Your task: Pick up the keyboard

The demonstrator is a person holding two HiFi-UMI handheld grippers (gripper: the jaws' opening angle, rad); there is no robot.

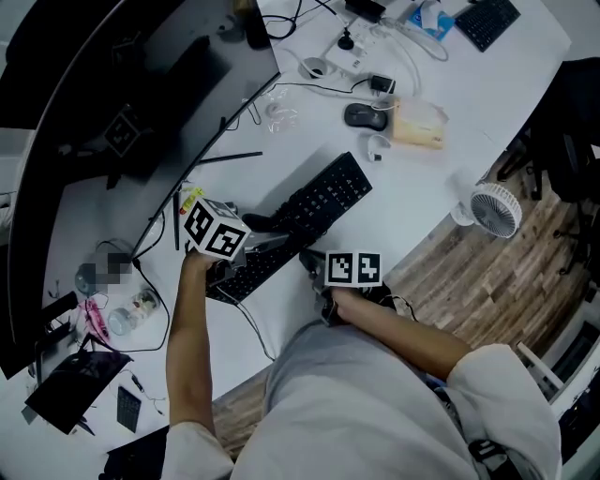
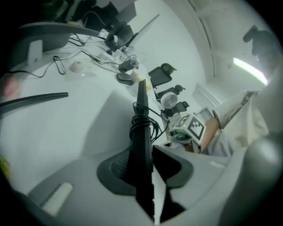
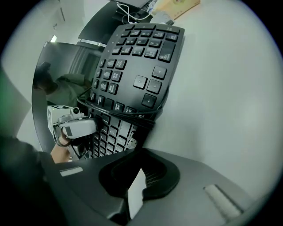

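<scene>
The black keyboard lies slantwise on the white desk, with a cable wound round its middle. My left gripper is shut on the keyboard's left long edge. In the left gripper view the keyboard runs edge-on between the jaws of the left gripper, and its held side looks tipped off the desk. My right gripper sits at the keyboard's near edge. In its own view the right gripper shows only a thin sliver between its jaws, and the keys lie just ahead.
A large curved monitor fills the left. A mouse, a tan packet and cables lie beyond the keyboard. A small fan stands at the desk's right edge, a second keyboard far back.
</scene>
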